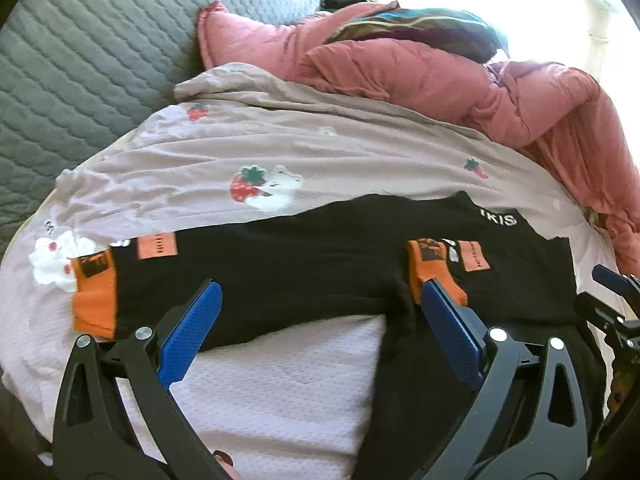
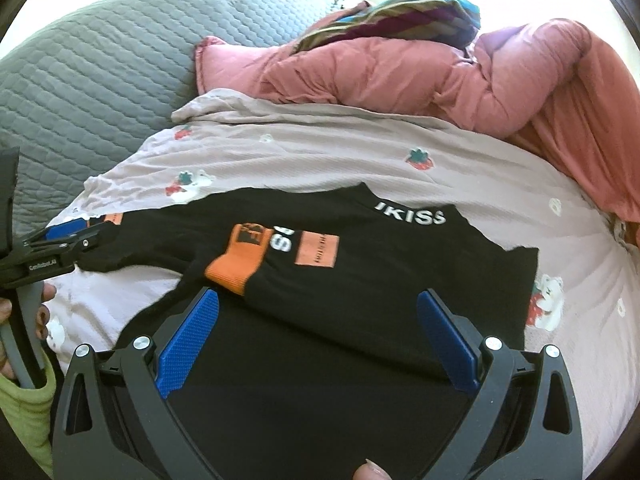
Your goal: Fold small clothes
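Note:
A small black top [image 1: 304, 264] with orange cuffs and white lettering lies flat on the bed; it also shows in the right wrist view [image 2: 360, 280]. One sleeve is folded across the body, its orange cuff [image 2: 236, 264] on top. The other sleeve stretches left with its orange cuff [image 1: 94, 292]. My left gripper [image 1: 320, 296] is open, hovering over the lower edge of the top. My right gripper [image 2: 318, 300] is open above the body of the top. In the right wrist view the left gripper [image 2: 68, 236] shows from the side over the left sleeve.
The bed has a pale pink sheet [image 1: 280, 148] with strawberry prints. A pink duvet [image 2: 400, 72] with a striped cloth [image 2: 400, 12] on it is heaped at the back. A grey quilted cover [image 1: 80, 60] lies at the back left.

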Motion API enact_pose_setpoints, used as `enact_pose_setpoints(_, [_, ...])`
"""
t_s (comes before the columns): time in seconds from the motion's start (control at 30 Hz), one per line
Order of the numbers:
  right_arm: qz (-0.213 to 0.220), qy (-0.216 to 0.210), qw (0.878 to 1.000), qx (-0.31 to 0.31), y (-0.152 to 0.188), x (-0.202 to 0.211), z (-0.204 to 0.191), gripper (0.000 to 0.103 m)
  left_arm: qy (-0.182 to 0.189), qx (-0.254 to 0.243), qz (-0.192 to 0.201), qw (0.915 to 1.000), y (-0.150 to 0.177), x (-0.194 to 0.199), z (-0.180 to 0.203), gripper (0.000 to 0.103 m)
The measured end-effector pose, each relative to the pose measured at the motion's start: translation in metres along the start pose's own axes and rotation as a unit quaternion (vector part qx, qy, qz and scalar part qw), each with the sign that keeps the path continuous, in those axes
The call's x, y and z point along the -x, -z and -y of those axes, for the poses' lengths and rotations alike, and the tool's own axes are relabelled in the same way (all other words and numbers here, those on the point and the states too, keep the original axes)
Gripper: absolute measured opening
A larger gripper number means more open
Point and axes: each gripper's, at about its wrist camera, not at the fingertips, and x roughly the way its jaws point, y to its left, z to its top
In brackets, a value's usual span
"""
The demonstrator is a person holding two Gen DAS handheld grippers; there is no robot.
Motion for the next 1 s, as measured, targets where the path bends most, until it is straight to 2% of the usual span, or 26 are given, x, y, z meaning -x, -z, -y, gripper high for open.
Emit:
enact_pose_setpoints(0.47, [0.008,-0.029,0.999,0.022,-0.019,-0.009,-0.045,0.099,-0.041,0.043,0.019,0.998,-0.003,0.014,-0.052,0.093])
enact_pose_setpoints(1.0, [0.003,-0.051,0.997,0.053,-0.036,-0.027,-0.094,0.099,-0.068,0.066,0.027,0.9951,-0.003,0.013,-0.088,0.093])
